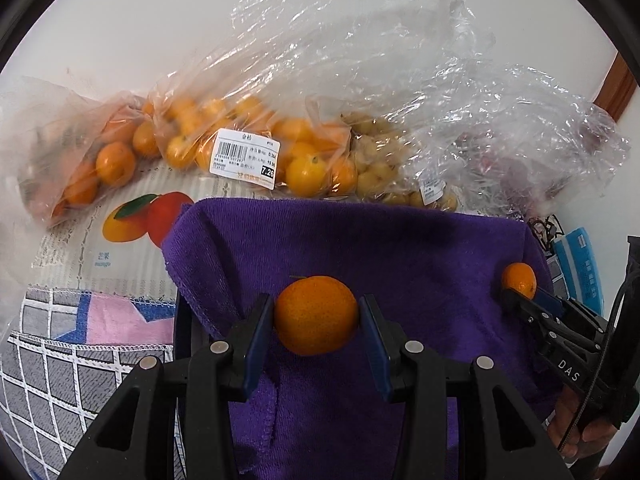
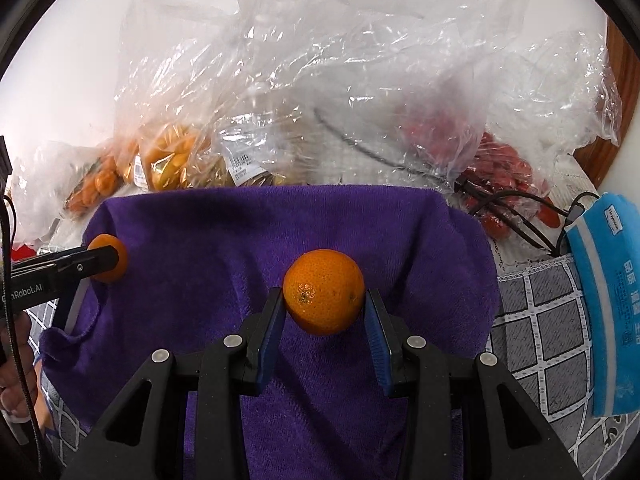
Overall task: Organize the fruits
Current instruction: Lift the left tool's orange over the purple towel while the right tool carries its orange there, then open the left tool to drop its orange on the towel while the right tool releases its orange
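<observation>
A: We hold one small orange [image 1: 316, 320] in our left tongs [image 1: 317, 322]. The blue pads press on both sides of it, so the tongs are clamped on it. It sits in the lower middle of the left view.

B: And our right tongs [image 2: 325, 304] pinch the other orange [image 2: 324, 297] the same way, in the middle of the right view. Both pads touch its skin.

A: Under both fruits we see the purple towel [image 1: 400, 248]. We cannot tell if the fruits touch the towel or hang just above it.

B: In the left view we can see the right tongs at the right edge, with their fruit poking out at the tip. A bit of a hand [image 1: 580, 428] shows below them.

A: Behind the towel, across the upper half, lie the clear plastic bags [image 1: 360, 80]. The bag with the white price label [image 1: 247, 158] at the left middle is full of little orange fruits.

B: Next to it we see a bag of pale yellow fruits [image 1: 376, 160]. In the right view, at the upper right, a bag holds small red fruits [image 2: 500, 168].

A: A blue pack [image 2: 608, 304] lies at the right edge, on the grey checked cloth [image 2: 536, 320].
</observation>
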A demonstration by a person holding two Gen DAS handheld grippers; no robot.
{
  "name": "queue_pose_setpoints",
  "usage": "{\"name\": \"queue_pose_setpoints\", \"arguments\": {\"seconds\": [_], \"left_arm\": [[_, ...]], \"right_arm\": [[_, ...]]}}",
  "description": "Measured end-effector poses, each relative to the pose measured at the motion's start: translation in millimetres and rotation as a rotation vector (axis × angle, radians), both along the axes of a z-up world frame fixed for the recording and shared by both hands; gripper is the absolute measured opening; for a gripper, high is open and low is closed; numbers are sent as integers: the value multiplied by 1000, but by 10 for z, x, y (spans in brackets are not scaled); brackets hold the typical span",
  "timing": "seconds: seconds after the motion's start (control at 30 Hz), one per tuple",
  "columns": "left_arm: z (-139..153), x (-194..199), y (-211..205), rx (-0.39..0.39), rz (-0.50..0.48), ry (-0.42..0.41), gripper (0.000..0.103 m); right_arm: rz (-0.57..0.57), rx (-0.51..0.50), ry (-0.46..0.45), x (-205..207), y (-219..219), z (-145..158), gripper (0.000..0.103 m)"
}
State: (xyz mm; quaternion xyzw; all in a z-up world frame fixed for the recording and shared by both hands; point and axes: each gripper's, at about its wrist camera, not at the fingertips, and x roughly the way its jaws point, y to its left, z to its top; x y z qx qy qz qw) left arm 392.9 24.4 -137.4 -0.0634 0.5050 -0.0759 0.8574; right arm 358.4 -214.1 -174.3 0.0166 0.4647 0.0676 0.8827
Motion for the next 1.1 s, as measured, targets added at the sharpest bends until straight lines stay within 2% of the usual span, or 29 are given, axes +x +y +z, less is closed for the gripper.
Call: {"name": "queue_pose_setpoints", "arguments": {"seconds": [0.3,0.47,0.53,0.57,0.63,0.7,0.93,1.1], "left_arm": [[-81,51,-32,0,-7,16,42],[-38,21,-42,8,-4,25,42],[-6,7,-41,12,0,32,42],[16,-8,-36,11,2,34,42],[96,-68,-38,13,3,18,43],[229,-163,-45,23,-1,-15,49],[614,-517,-53,28,4,-91,51],[850,-869,-58,31,12,-154,51]], "right_arm": [[10,1,2,-7,26,-7,42],[25,-10,-40,-85,64,152,54],[26,-19,-50,-106,81,228,65],[24,-26,-61,-124,91,277,66],[9,-41,-89,-180,106,390,72],[-7,-42,-109,-249,106,489,77],[-37,-71,-175,-669,67,784,77],[-58,-19,-208,-1044,-30,967,77]]}}
